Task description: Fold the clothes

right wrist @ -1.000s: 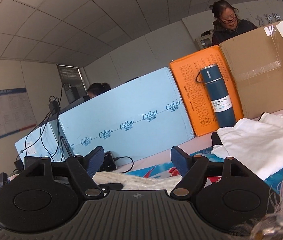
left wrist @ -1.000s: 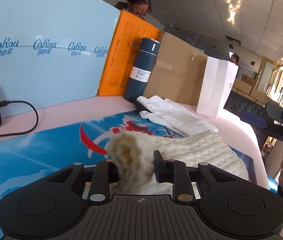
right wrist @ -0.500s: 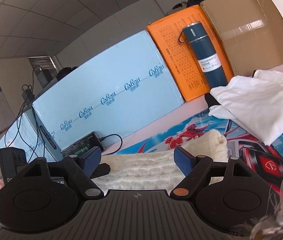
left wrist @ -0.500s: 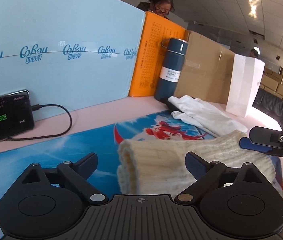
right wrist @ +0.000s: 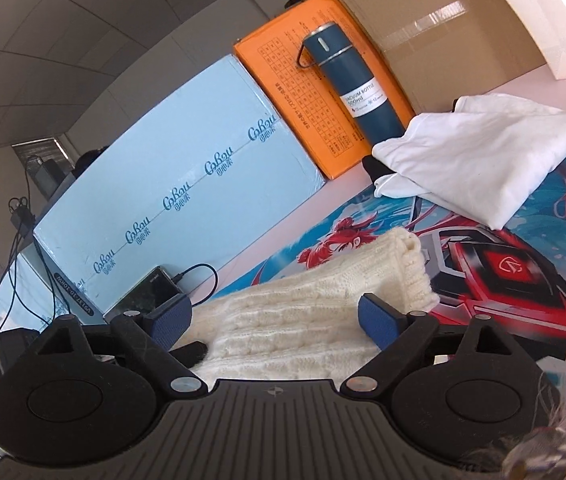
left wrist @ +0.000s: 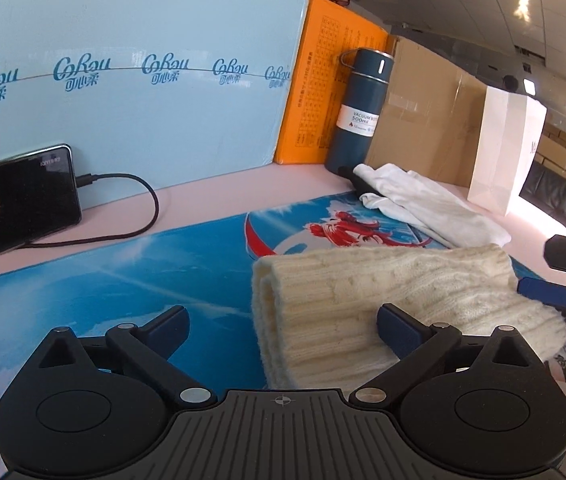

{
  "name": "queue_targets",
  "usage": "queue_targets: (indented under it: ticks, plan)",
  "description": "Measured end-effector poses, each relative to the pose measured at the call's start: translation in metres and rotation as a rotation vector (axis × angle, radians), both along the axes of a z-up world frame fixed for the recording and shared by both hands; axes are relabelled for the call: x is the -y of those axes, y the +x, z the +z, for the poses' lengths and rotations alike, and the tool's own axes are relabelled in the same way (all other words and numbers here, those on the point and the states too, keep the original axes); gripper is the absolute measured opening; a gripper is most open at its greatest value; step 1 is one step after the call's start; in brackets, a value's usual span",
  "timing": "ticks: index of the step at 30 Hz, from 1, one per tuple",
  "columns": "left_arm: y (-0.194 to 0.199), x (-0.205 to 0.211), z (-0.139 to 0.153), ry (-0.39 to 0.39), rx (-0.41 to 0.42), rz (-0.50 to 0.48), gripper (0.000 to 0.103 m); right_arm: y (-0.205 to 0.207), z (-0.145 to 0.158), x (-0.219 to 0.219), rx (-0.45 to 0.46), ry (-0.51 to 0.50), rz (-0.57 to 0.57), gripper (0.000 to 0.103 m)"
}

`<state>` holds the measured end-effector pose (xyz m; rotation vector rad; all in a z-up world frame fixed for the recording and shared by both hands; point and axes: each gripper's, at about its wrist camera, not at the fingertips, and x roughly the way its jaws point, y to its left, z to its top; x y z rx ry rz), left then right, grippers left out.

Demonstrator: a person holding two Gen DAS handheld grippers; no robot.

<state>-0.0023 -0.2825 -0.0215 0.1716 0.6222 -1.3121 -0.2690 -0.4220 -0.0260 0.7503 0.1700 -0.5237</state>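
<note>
Lying folded on the printed mat, the cream knit sweater sits free as left gripper and right gripper have just been opening, jaws wide apart.

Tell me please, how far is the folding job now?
Done: the cream sweater lies folded on the mat. In hand: nothing. The left gripper and right gripper stand open, their jaws having just opened, sweater between the fingers but unpinched. Left: the white garment lies loosely bunched and may still need folding.
</note>
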Motion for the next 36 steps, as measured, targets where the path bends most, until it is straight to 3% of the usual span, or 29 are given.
queue_targets:
  ticks: [3, 4, 8, 13, 17, 22, 27, 30, 32, 34, 36]
  plan:
    - [0.002, 0.000, 0.000, -0.014, -0.069, -0.053, 0.102, -0.018, 0.013, -0.016, 0.020, 0.045, -0.048, 0.096]
    - [0.001, 0.001, 0.000, -0.011, -0.085, -0.073, 0.102, -0.025, 0.013, -0.018, 0.026, 0.102, -0.077, 0.101]
    - [0.002, 0.002, -0.002, -0.001, -0.126, -0.073, 0.102, -0.049, 0.005, -0.023, 0.024, 0.288, -0.164, 0.101]
    - [0.009, 0.002, -0.005, -0.011, -0.223, -0.062, 0.102, -0.048, -0.012, -0.029, 0.001, 0.400, -0.163, 0.102]
    - [0.008, 0.002, -0.010, -0.023, -0.250, -0.056, 0.101, -0.034, -0.029, -0.024, 0.018, 0.505, -0.143, 0.103]
    - [-0.002, 0.004, -0.012, -0.024, -0.227, -0.080, 0.101, -0.007, -0.028, -0.020, 0.031, 0.425, -0.202, 0.103]
    - [-0.018, 0.007, -0.013, 0.006, -0.117, -0.098, 0.101, 0.024, -0.027, -0.017, -0.013, 0.305, -0.263, 0.103]
    - [-0.017, 0.006, -0.013, 0.001, -0.116, -0.106, 0.100, 0.034, -0.029, -0.018, -0.025, 0.260, -0.316, 0.097]
    - [-0.017, 0.005, -0.013, -0.004, -0.117, -0.107, 0.100, 0.037, -0.032, -0.016, -0.022, 0.254, -0.349, 0.077]
    - [-0.017, 0.004, -0.013, -0.009, -0.118, -0.107, 0.099, 0.038, -0.038, -0.011, 0.000, 0.262, -0.335, 0.064]
    - [-0.018, 0.004, -0.013, -0.014, -0.119, -0.107, 0.096, 0.037, -0.044, -0.009, 0.043, 0.266, -0.314, 0.058]
